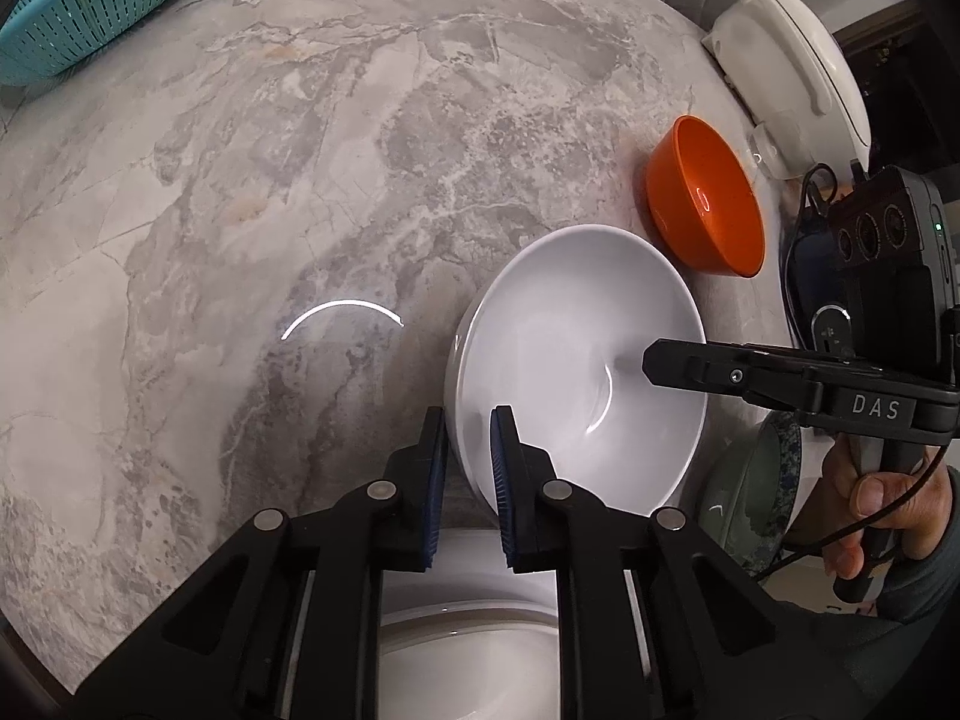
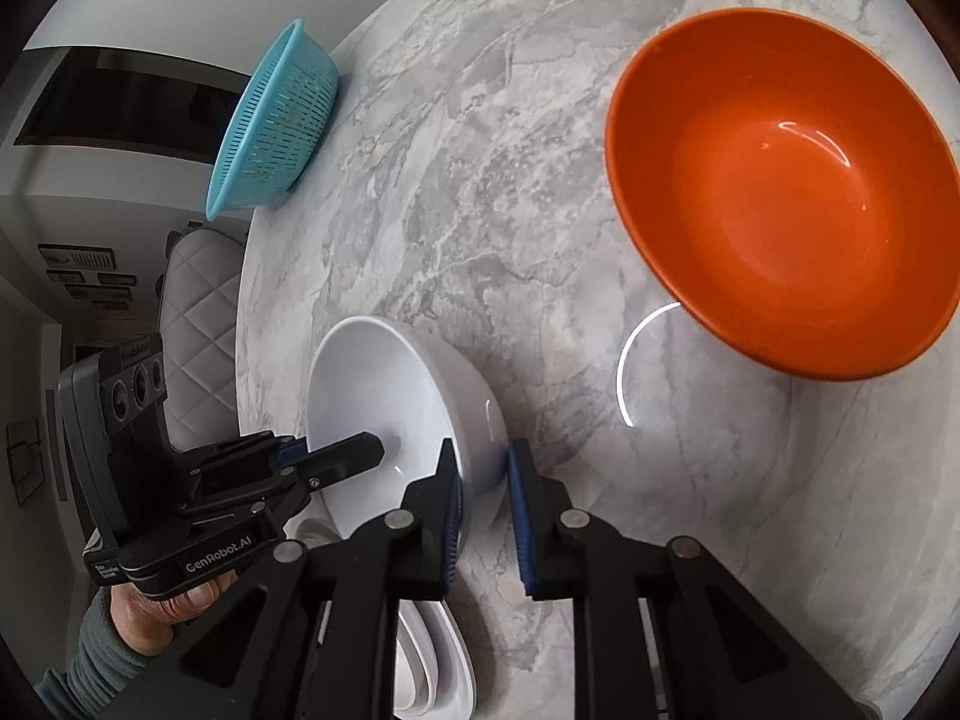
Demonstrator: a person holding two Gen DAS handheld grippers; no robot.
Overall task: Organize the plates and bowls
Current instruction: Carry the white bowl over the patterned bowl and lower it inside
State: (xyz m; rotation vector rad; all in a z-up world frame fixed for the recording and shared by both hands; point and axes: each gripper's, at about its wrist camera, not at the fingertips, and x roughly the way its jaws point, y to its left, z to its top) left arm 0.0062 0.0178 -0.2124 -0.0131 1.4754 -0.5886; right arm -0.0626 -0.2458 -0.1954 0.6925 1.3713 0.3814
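A white bowl (image 1: 576,372) is gripped from two sides on a grey marbled table (image 1: 270,210). In the left wrist view, the left gripper (image 1: 469,480) is seen pinching the bowl's near rim, one blue pad inside the wall and one outside. In the right wrist view, the right gripper (image 2: 485,516) is seen clamped on the opposite rim in the same way, one pad inside, one outside. Both sets of jaws are drawn close together on the bowl wall. Each tool is held by a person's hand (image 1: 870,516), with a grey sleeve visible.

The task is judged to be at an early stage: nothing is yet seen nested in anything else. Beyond the right gripper, slightly to its right, one orange bowl (image 2: 780,192) stands alone and empty. Directly beneath both tools, white plates (image 2: 432,660) are stacked at the table's edge; their number cannot be told. Beside the right gripper's handle, one dark green speckled dish (image 1: 756,492) is partly hidden. The white bowl is probably meant to be lifted and set with the others.

Counted: one white bowl, one orange bowl, one green dish, one turquoise colander (image 1: 78,6) far ahead of the left gripper, and one white lidded appliance (image 1: 792,60) behind the orange bowl.
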